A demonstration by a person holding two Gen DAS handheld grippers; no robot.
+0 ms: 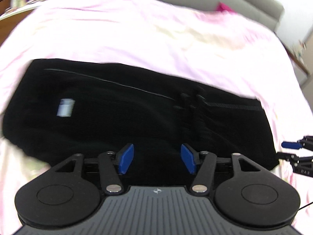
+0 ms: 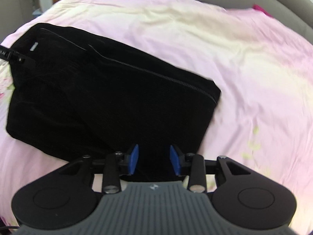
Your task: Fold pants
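The black pants are lying on the bed, on a pink sheet, already folded into a thick bundle with a small pale label showing near the left end. The left gripper is hanging just above the near edge of the bundle, its jaws standing wide apart with nothing between them. Further right, the right gripper is hovering over the near right part of the pants; its jaws are apart too, but narrower, and no cloth is being pinched. The risk I am seeing: both pictures are blurring, so the hands are probably moving quickly, and a blue pad could be catching the top layer and pulling the fold open. The soft sheet could also be wrinkling under the bundle.
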